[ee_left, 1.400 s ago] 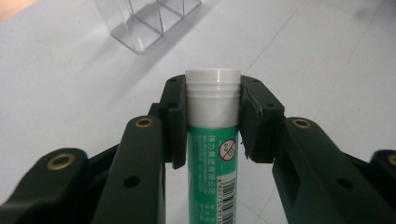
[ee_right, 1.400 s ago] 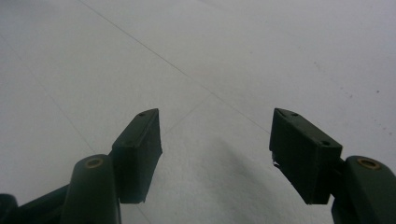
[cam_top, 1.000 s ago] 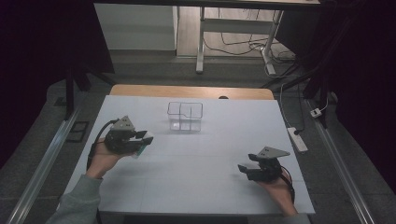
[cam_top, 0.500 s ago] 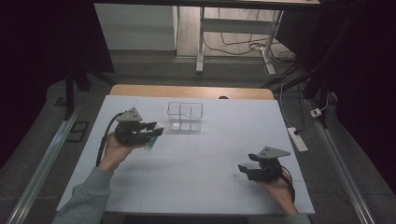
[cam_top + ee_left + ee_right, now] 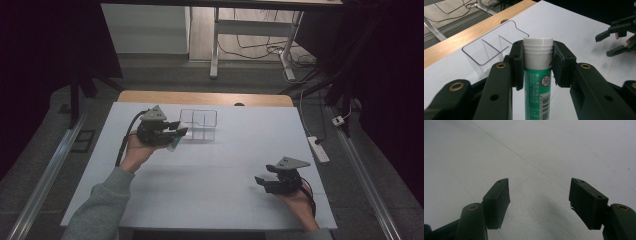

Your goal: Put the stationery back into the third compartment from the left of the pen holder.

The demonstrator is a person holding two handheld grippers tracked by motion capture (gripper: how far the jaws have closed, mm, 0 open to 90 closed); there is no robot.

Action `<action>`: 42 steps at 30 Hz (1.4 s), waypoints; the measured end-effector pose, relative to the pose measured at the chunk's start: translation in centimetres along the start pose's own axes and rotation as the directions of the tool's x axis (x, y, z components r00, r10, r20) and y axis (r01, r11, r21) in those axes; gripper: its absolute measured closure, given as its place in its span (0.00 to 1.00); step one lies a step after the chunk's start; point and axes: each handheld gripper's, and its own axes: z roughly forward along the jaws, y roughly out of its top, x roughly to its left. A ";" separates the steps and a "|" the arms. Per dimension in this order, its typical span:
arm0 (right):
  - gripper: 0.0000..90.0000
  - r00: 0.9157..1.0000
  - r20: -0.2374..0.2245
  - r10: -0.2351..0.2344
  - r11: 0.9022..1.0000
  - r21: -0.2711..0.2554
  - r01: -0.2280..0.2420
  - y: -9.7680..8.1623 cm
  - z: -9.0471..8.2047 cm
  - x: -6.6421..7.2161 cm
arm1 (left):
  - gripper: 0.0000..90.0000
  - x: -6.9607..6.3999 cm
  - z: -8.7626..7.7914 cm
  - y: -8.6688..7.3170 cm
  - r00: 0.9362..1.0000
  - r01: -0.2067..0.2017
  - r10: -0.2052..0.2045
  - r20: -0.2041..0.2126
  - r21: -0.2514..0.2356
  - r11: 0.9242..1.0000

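Jaws of the left gripper (image 5: 537, 67) are clamped on a green-and-white tube (image 5: 537, 82) just below its white cap, and it's travelling: compared with a second ago the hand has carried it from the bench's left side toward the clear divided organizer (image 5: 199, 124) near the far edge. The tube now sits just beside the organizer's near-left corner, so a drop-in looks close. The right gripper (image 5: 272, 183) waits near the front-right corner, jaws apart and empty. Open white bench (image 5: 220, 170) lies between them.

Left gripper (image 5: 170, 134) clamped, right gripper (image 5: 265, 184) agape
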 end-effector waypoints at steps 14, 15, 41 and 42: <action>0.35 1.000 0.000 0.001 1.000 0.006 -0.001 0.0 0.0 -0.1 | 0.71 0.3 1.5 1.8 1.000 0.000 0.000 0.005 -0.011 1.000; 0.35 1.000 0.000 0.001 1.000 0.006 -0.001 -0.1 0.0 -0.1 | 0.71 0.4 1.6 1.9 1.000 0.000 0.000 0.006 -0.012 1.000; 0.35 1.000 0.003 0.002 1.000 0.012 -0.002 -0.1 0.1 -0.1 | 0.71 2.4 4.8 5.8 1.000 0.007 -0.007 -0.014 -0.016 1.000; 0.35 1.000 0.003 0.001 1.000 0.010 -0.001 -0.1 0.1 -0.1 | 0.71 2.5 5.0 5.9 1.000 0.011 -0.011 -0.014 -0.017 1.000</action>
